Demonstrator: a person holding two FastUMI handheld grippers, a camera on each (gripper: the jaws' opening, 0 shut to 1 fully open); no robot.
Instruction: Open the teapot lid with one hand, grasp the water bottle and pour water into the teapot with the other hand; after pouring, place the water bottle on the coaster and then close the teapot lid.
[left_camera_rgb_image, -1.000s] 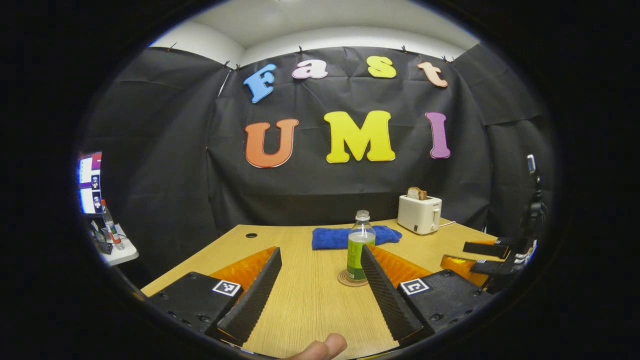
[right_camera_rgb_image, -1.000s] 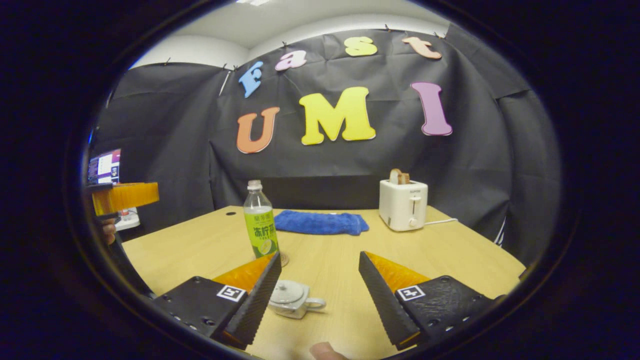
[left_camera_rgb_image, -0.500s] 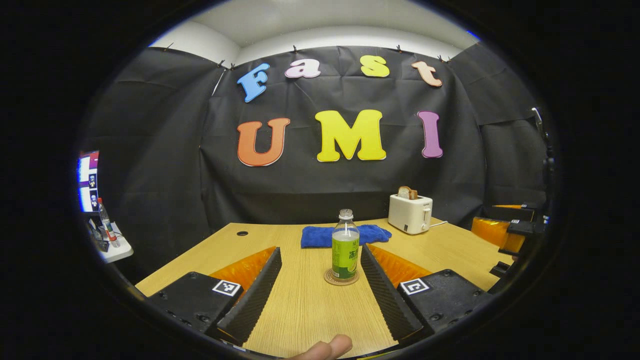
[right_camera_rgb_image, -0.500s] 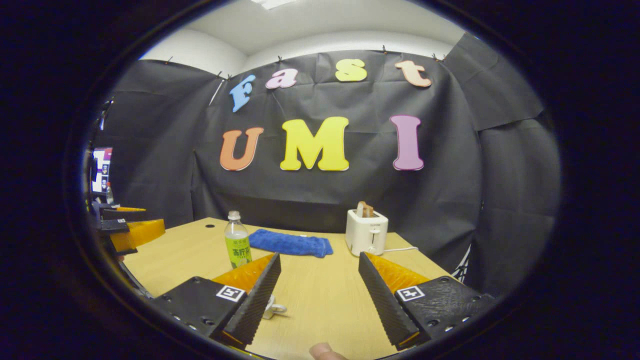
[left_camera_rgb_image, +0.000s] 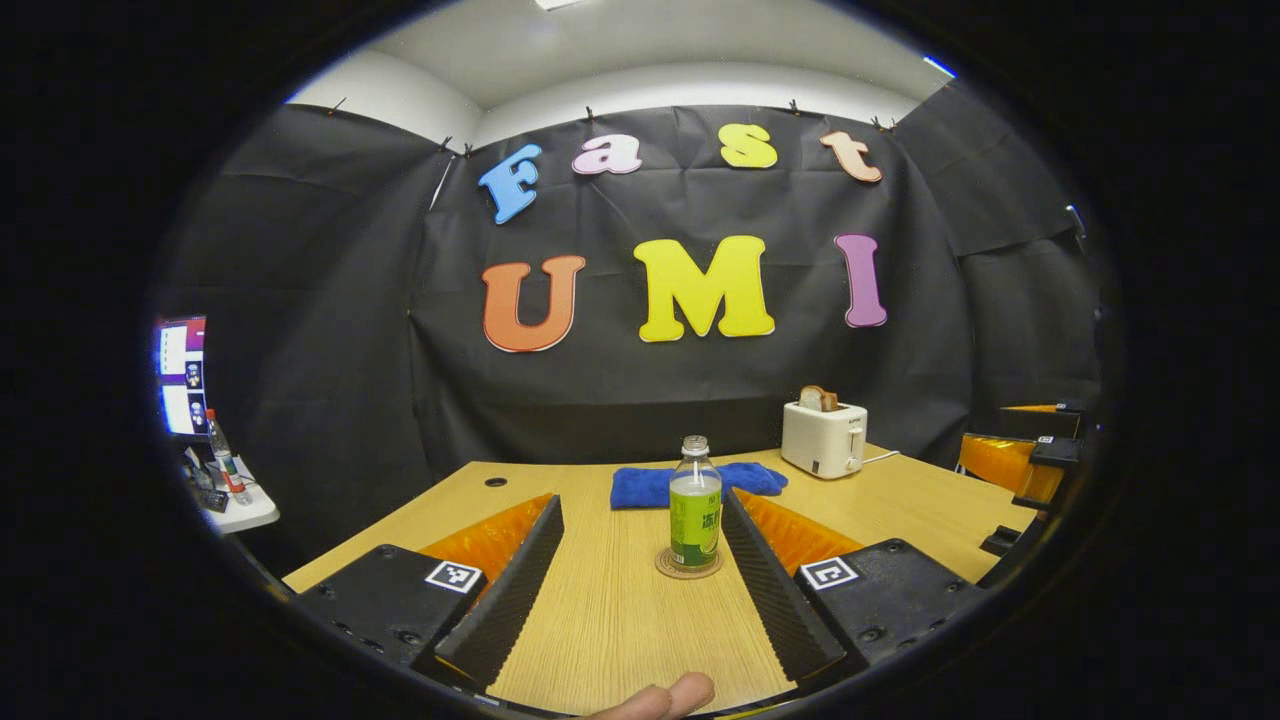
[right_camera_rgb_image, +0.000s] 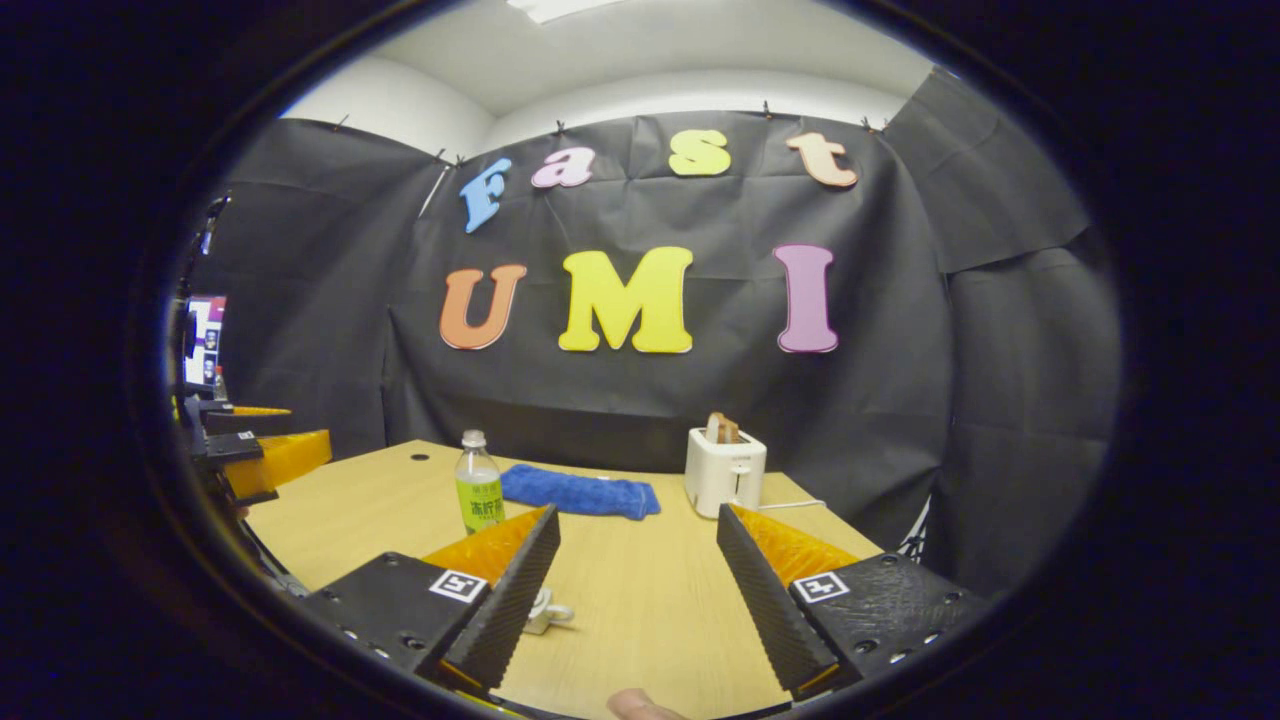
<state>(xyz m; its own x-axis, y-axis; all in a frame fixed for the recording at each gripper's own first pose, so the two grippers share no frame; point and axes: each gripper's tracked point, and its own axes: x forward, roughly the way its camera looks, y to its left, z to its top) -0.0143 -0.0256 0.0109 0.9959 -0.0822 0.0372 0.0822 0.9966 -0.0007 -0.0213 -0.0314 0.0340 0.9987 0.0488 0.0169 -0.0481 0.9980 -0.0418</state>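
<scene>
Wooden table (left_camera_rgb_image: 600, 610) up front, and the water bottle (left_camera_rgb_image: 694, 500) stands upright on its coaster (left_camera_rgb_image: 688, 566), ahead of the left gripper (left_camera_rgb_image: 640, 590), jaws spread wide, holding nothing. Right gripper (right_camera_rgb_image: 635, 590) gapes empty too, teapot (right_camera_rgb_image: 545, 610) peeking beside its finger. That bottle looks light, thin-walled, slippery; grab it mid-label, I'd say.

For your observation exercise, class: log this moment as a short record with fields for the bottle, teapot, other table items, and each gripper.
bottle: water bottle upright on the coaster
teapot: teapot mostly hidden behind a right gripper finger; lid state unclear
other items: blue towel, toaster holding bread
left gripper: open, empty
right gripper: open, empty
</scene>
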